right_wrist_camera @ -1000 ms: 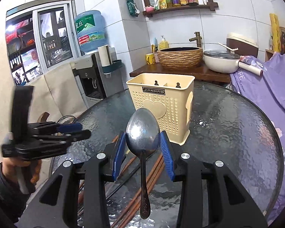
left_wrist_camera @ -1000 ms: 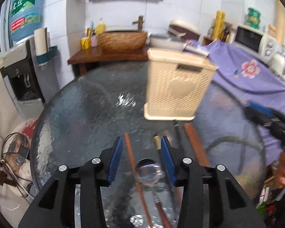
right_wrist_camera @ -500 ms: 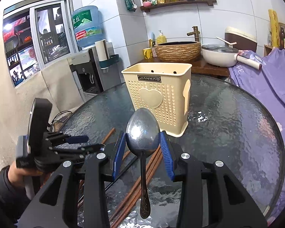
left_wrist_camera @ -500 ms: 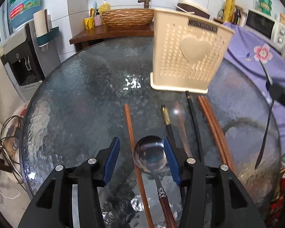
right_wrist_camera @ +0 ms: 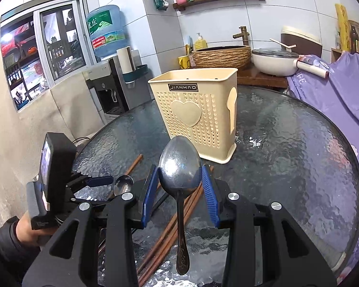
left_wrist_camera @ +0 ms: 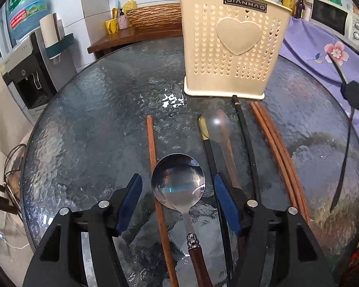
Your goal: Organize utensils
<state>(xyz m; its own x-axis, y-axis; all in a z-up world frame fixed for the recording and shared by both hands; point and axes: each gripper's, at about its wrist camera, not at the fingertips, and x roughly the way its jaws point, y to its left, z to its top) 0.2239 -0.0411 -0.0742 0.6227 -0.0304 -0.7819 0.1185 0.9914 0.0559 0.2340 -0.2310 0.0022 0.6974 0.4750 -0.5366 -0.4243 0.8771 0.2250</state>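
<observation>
Glass tabletop (left_wrist_camera: 88, 110) littered with unsorted chopsticks (left_wrist_camera: 275, 148); holder (right_wrist_camera: 196, 110) ahead, apparently empty; right gripper (right_wrist_camera: 179, 186) pinching steel spoon (right_wrist_camera: 179, 169), left gripper (left_wrist_camera: 177, 191) spread, just opening around round spoon (left_wrist_camera: 178, 181).

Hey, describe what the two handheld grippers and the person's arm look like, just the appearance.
Both are black plastic with angular cut-out finger frames, silver pivot screws and blue ribbed pads. The left gripper and right gripper match. Seen from the side, the left one carries a boxy black block on top. The person's hand comes out of a dark sleeve.
</observation>
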